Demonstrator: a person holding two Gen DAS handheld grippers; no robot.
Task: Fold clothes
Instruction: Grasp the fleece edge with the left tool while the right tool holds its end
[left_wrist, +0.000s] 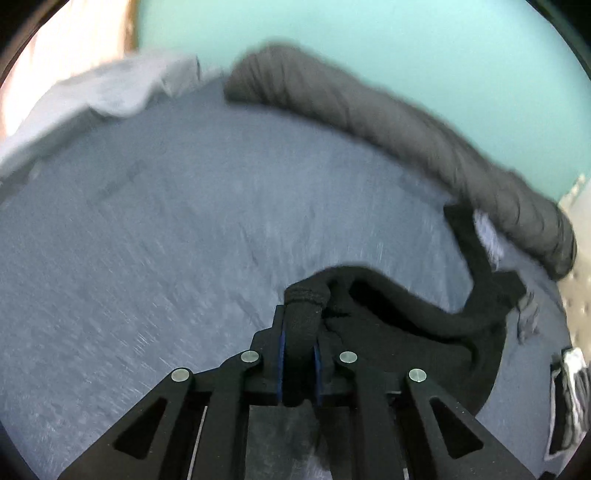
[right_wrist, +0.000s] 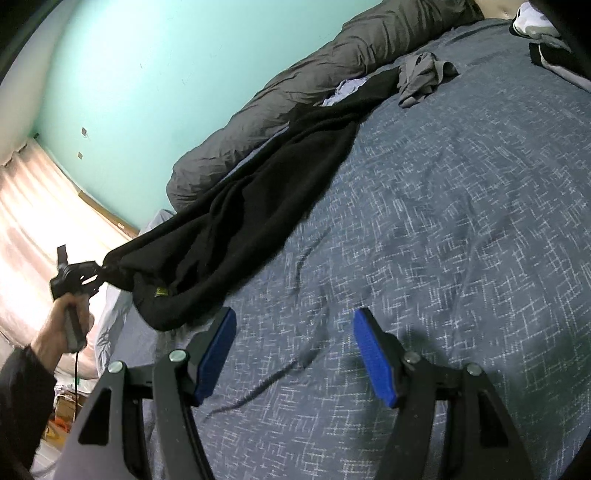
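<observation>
1. Between the left claw's (left_wrist: 299, 347) blue pads, in the left wrist view, sits a bunched cuff or hem of the black garment (left_wrist: 406, 332). The jaws are nearly closed and pinch it firmly.
2. Right of that claw, the rest of the garment trails off in a thick, rope-like twist, likely because only one end is held and lifted.
3. Ahead of the claw lies the blue bedspread (left_wrist: 184, 240), blurred, with a fine pale fleck. Beyond it, against the teal wall, runs a long grey roll of bedding (left_wrist: 369, 114), wrinkled and sausage-shaped. To the far left sits a pale pillow (left_wrist: 110, 88).
4. Below the right claw (right_wrist: 293, 354), in the right wrist view, is bare bedspread (right_wrist: 443, 221). Its jaws stand wide apart and grip nothing; the blue ribbed pads are clear of any cloth.
5. Left of and ahead of this claw, the black garment (right_wrist: 258, 206) stretches in a long soft band, fleece-like and matte. Its near end droops onto the bed just beside the left pad, with a small yellow tag showing.
6. Far to the left, a hand (right_wrist: 62, 321) grips the left claw (right_wrist: 99, 275), which pulls the garment's end taut off the bed's edge. I judge this spreads it flat for folding, with the open right claw ready to take another edge.
7. Far ahead, a crumpled grey item (right_wrist: 424, 74) lies near the grey roll (right_wrist: 295, 96), beside the garment's far end.
</observation>
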